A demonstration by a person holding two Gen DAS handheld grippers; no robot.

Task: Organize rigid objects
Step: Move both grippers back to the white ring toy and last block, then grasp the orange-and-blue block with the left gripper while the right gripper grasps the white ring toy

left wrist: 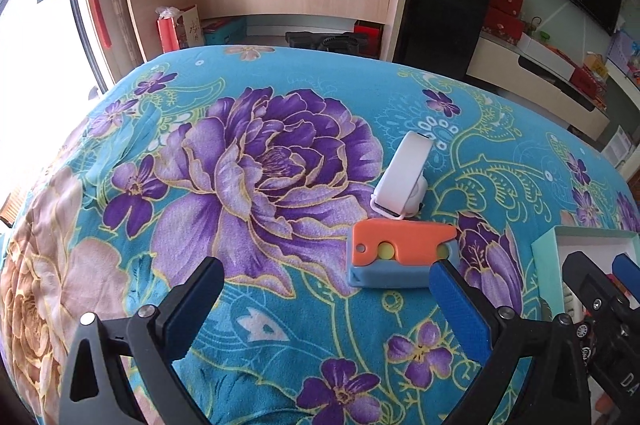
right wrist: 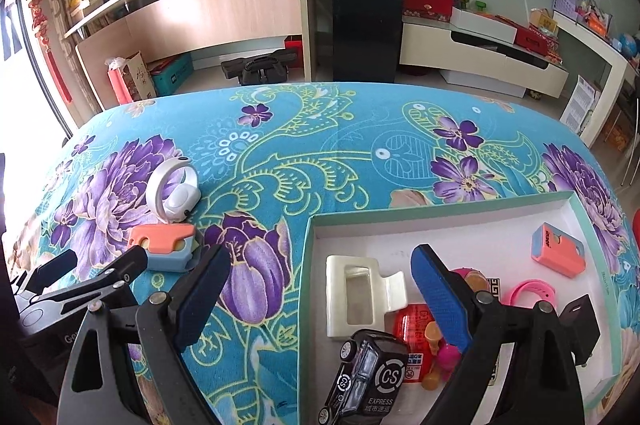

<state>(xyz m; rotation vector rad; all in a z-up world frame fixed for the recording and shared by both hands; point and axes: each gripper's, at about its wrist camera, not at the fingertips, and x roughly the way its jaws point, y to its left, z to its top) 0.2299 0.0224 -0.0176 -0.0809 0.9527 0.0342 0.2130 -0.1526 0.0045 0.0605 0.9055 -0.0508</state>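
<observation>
An orange-and-blue folding block lies on the flowered cloth, just ahead of my left gripper's right finger. Behind it rests a white ring-shaped gadget. My left gripper is open, with only cloth between its fingers. My right gripper is open too, straddling the near-left corner of the white-lined box. Below it in the box lie a black toy car, a cream holder and a red bottle. In the right wrist view the block and white gadget sit at the left, beside the left gripper.
Also in the box are an orange-and-blue case, a pink band and a black adapter. The right gripper shows over the box in the left wrist view. Beyond the table stand a wooden desk and a black cabinet.
</observation>
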